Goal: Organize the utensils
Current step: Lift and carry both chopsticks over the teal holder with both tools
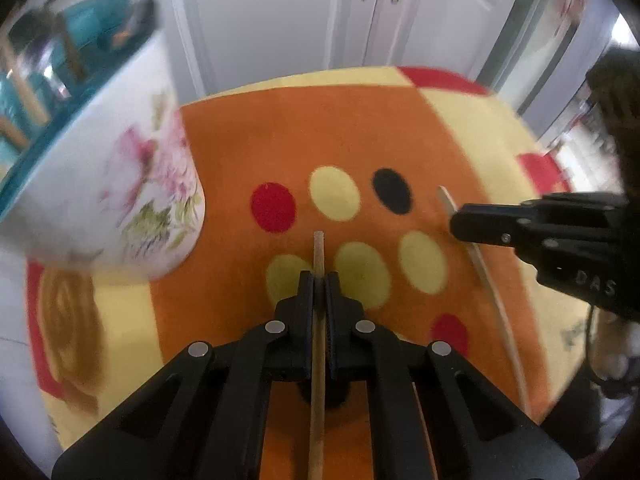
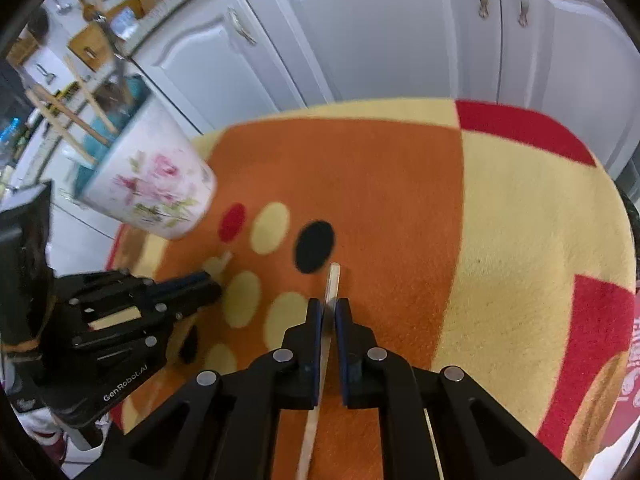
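My left gripper [image 1: 319, 280] is shut on a thin wooden stick-like utensil [image 1: 318, 256] that points forward over the orange mat. My right gripper [image 2: 329, 307] is shut on a pale flat utensil handle [image 2: 332, 280]; it also shows in the left wrist view [image 1: 460, 220], with the pale utensil [image 1: 490, 280] running through it. A white floral utensil holder [image 1: 120, 168] with a teal inside stands at the left with several utensils in it; it also shows in the right wrist view [image 2: 152, 184]. The left gripper appears in the right wrist view [image 2: 212, 286].
An orange, yellow and red mat with coloured dots [image 1: 360, 128] covers the surface; it also shows in the right wrist view [image 2: 500, 220]. White cabinet doors [image 1: 280, 20] stand behind. A kitchen counter with wooden items [image 2: 92, 40] is at the far left.
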A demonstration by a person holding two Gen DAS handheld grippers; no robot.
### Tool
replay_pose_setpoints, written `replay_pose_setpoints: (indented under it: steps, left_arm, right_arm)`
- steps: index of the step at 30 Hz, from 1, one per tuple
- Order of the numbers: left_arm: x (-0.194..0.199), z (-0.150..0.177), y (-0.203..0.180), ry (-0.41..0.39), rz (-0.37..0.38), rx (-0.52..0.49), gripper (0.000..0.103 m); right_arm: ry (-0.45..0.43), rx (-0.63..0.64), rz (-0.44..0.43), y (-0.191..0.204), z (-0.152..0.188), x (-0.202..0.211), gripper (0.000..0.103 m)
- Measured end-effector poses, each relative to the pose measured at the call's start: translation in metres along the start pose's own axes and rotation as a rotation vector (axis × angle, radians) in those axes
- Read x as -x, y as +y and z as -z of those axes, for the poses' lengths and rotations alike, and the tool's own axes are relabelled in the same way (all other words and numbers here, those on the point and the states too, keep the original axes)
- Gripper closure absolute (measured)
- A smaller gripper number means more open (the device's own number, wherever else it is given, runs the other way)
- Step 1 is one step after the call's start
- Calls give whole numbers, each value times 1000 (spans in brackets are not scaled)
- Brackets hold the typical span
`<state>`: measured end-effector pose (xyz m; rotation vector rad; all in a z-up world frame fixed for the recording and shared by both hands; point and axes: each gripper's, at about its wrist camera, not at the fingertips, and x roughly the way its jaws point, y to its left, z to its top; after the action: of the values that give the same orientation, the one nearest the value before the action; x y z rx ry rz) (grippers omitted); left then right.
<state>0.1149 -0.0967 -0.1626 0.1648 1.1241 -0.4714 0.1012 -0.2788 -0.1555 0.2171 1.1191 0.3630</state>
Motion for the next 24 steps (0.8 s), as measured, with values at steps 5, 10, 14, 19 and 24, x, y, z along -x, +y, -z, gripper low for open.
replay_pose_setpoints:
  steps: [5, 10, 14, 19, 24]
  left_arm:
    - [46, 2, 20, -92, 58, 71, 99]
    - [86, 5, 31, -166, 93, 133, 99]
    - [125, 12, 33, -243, 102, 122, 99]
    - [165, 21, 39, -304, 104, 117, 99]
    - [196, 24, 44, -363, 96, 128, 99]
  right_arm:
    - [-48, 31, -21, 12, -2, 24, 97]
    - [-113, 43, -56, 25, 0, 57, 97]
    - [-172, 79, -76, 39, -2, 88, 98]
    - [-245, 119, -101, 56, -7, 122, 98]
    - [-295, 147, -119, 73, -13, 144, 98]
